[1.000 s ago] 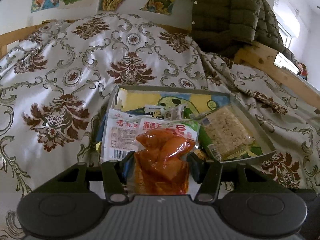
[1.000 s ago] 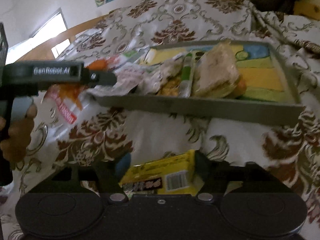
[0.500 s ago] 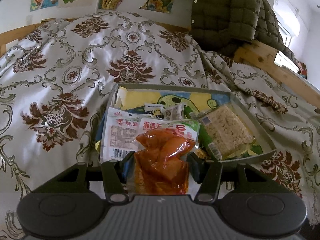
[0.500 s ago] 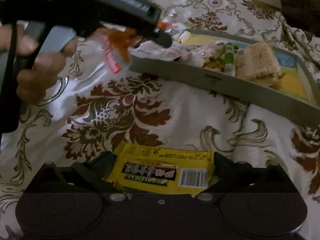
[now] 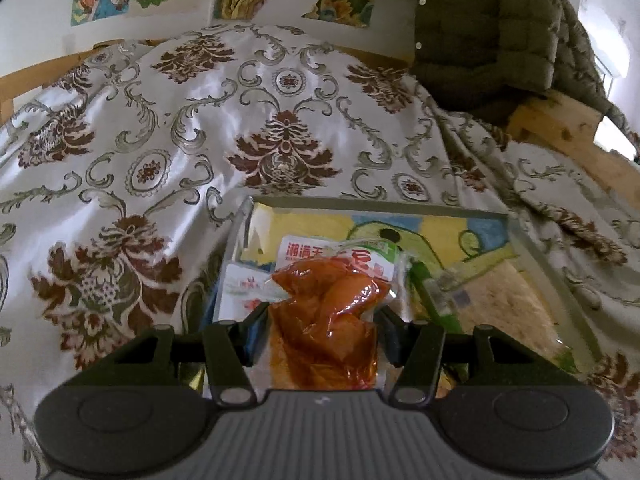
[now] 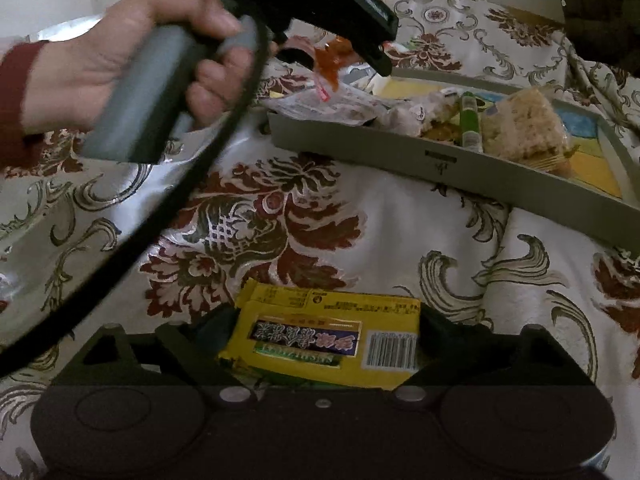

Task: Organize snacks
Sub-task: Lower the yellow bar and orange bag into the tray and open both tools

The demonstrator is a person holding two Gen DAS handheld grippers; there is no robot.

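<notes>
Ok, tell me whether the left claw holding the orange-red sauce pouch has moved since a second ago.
Yes. The left claw with the orange-red sauce pouch has advanced over the grey tray, whose near wall has dropped from the left wrist view.

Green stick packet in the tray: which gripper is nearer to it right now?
Left. The left gripper, shut on the orange pouch, is over the tray beside the green stick packet. The right gripper, closing around the yellow packet, is on the bedspread outside the tray.
</notes>
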